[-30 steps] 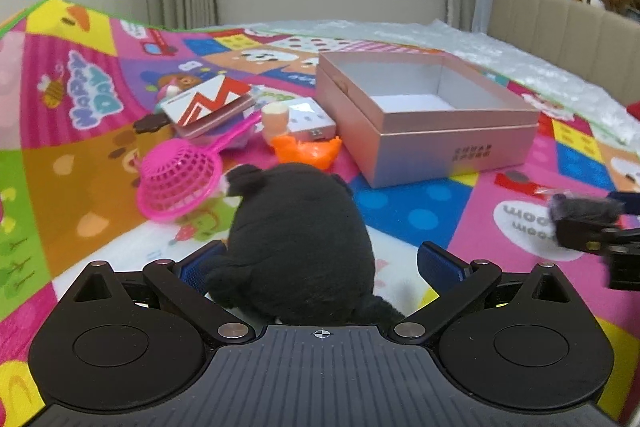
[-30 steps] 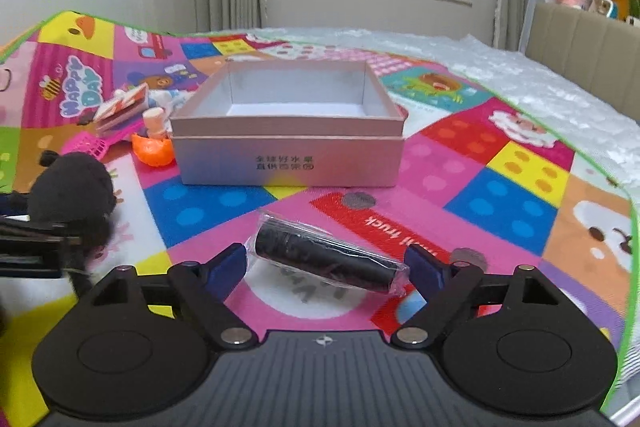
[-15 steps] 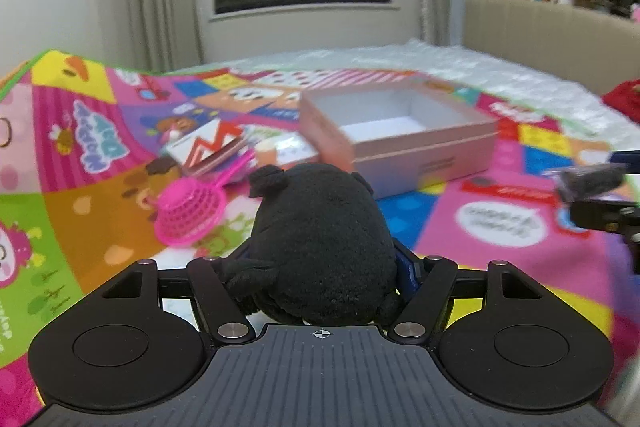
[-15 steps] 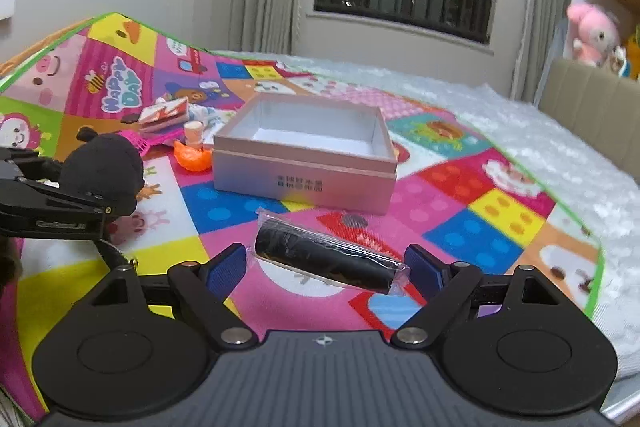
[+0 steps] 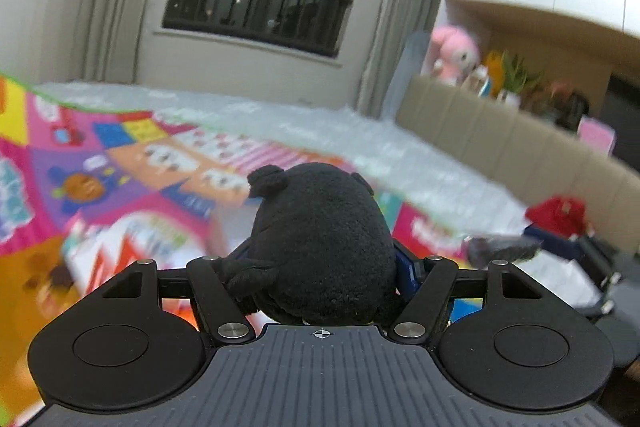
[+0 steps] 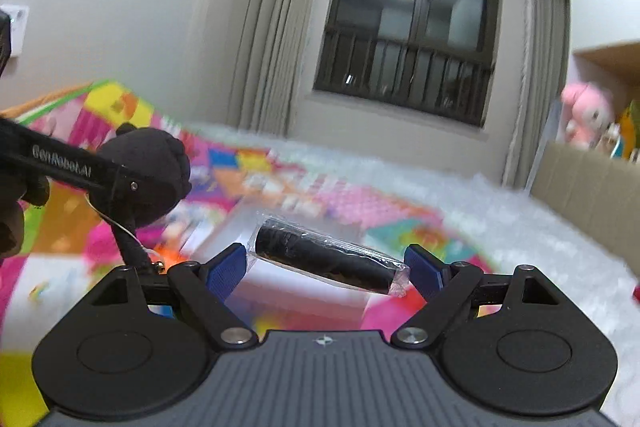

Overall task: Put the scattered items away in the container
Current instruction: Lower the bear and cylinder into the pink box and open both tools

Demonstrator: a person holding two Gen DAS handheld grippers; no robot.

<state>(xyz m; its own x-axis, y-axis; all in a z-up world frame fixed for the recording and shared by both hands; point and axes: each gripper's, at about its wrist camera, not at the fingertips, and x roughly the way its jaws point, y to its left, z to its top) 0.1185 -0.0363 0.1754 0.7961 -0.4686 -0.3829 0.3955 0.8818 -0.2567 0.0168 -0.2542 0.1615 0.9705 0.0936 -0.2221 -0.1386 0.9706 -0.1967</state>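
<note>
The left gripper squeezes the soft, light black plush around its belly, while beside it the right gripper pinches the slippery wrapped roll endwise.

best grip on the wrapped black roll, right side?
Across the ends: the wrapped black roll lies crosswise between the right hand-held gripper pads, one crimped end per pad. Come straight along the fingers; closing presses it lengthwise. The stiff-looking cylinder should hold, though loose wrap may slip.
</note>
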